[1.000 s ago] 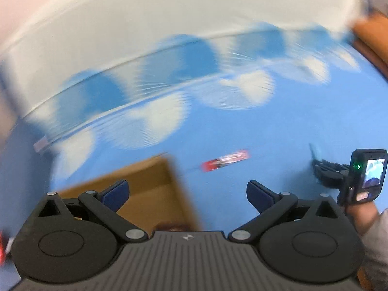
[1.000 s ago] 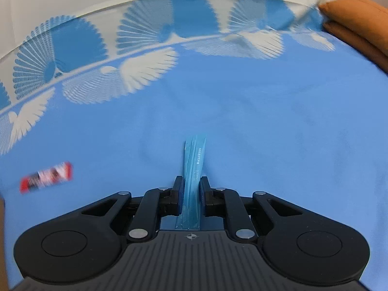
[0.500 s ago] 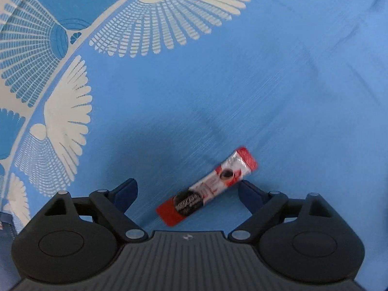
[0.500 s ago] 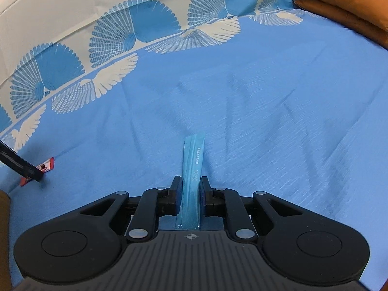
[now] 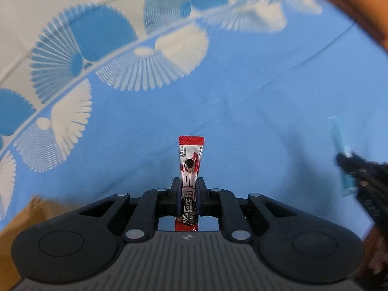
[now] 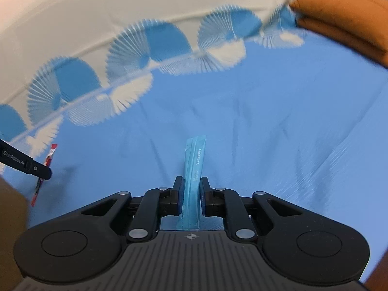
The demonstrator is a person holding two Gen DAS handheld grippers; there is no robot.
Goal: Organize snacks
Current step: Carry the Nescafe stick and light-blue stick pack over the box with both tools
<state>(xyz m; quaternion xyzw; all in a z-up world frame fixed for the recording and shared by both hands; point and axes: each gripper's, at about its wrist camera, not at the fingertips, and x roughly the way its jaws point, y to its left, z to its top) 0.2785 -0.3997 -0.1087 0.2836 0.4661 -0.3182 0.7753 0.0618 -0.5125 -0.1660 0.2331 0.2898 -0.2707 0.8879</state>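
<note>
My left gripper (image 5: 188,189) is shut on a red Nescafe stick sachet (image 5: 190,162), held upright above the blue cloth (image 5: 242,111). My right gripper (image 6: 191,189) is shut on a light blue stick sachet (image 6: 195,162), also lifted off the cloth. In the left wrist view the right gripper (image 5: 363,169) and its blue sachet (image 5: 340,143) show at the right edge. In the right wrist view the left gripper (image 6: 31,167) and the red sachet (image 6: 46,167) show at the far left.
A brown cardboard box (image 5: 26,215) lies at lower left under the left gripper; it also shows in the right wrist view (image 6: 9,218). Orange cushions (image 6: 344,17) sit at the back right. The cloth's white fan-patterned border (image 6: 145,60) runs along the back.
My left gripper closed on the red sachet, which lay on the cloth between its open jaws, and lifted it. My right gripper kept hold of the blue sachet and shifted slightly.
</note>
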